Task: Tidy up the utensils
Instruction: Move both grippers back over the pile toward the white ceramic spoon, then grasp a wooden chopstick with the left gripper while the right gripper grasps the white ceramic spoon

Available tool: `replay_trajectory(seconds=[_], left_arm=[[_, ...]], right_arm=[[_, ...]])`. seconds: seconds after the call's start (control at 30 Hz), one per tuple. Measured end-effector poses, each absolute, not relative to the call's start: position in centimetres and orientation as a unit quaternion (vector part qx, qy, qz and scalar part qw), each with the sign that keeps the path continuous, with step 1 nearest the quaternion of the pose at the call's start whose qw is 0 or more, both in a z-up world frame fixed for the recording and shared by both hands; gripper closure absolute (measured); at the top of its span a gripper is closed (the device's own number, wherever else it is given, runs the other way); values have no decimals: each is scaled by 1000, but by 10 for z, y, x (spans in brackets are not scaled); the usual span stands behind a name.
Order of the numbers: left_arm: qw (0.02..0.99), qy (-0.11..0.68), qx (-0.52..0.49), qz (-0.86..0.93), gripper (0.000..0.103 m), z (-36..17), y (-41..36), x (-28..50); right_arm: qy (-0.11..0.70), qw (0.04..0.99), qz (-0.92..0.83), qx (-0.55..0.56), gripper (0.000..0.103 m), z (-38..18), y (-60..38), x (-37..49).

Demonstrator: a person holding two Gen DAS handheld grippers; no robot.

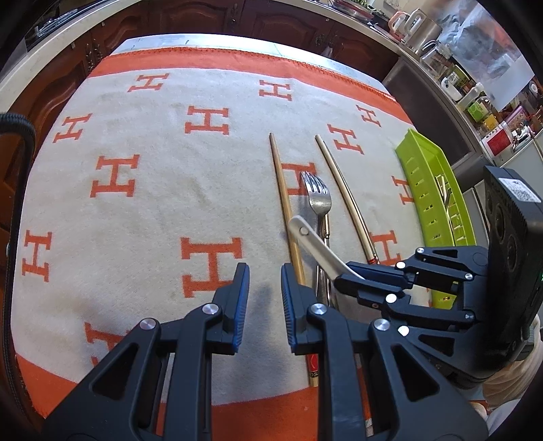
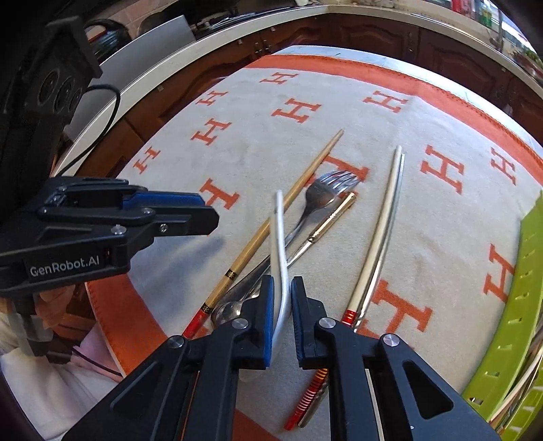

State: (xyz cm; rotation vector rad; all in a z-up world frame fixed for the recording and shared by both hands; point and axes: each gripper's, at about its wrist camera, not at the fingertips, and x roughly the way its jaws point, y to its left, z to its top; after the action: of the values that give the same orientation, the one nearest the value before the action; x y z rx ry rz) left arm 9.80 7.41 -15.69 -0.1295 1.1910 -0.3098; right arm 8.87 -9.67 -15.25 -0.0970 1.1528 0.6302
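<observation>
My right gripper point(image 2: 282, 295) is shut on a white utensil handle point(image 2: 279, 237), held above the cloth; it also shows in the left wrist view point(image 1: 317, 247). Below it lie a metal fork point(image 1: 317, 198), a wooden chopstick point(image 1: 283, 200), a gold-tipped utensil point(image 2: 334, 215) and a pale chopstick pair point(image 1: 342, 193). A spoon bowl point(image 2: 225, 310) shows under the gripper. My left gripper point(image 1: 265, 298) is open and empty, just left of the wooden chopstick. A green slotted tray point(image 1: 431, 196) sits at the right with some utensils in it.
The table wears a cream and orange cloth point(image 1: 142, 210) with H marks. Dark wooden cabinets point(image 1: 203, 17) run behind it. A counter with jars and bottles point(image 1: 468, 91) stands at the far right.
</observation>
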Motion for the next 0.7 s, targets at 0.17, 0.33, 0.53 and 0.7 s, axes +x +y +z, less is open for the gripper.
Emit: replay_trajectory(seconds=[0.17, 0.33, 0.53, 0.7], left_arm=[[809, 565, -58, -153, 87, -161, 67, 102], [801, 573, -58, -162, 87, -168, 55, 107], [799, 581, -43, -153, 87, -178, 42, 116], [811, 569, -6, -138, 87, -178, 29, 116]], right_arm=[[535, 803, 262, -19, 96, -149, -113, 86], [534, 813, 232, 20, 96, -145, -136, 82], [521, 826, 210, 46, 96, -134, -154, 72], [512, 834, 200, 52, 96, -128, -161, 64]])
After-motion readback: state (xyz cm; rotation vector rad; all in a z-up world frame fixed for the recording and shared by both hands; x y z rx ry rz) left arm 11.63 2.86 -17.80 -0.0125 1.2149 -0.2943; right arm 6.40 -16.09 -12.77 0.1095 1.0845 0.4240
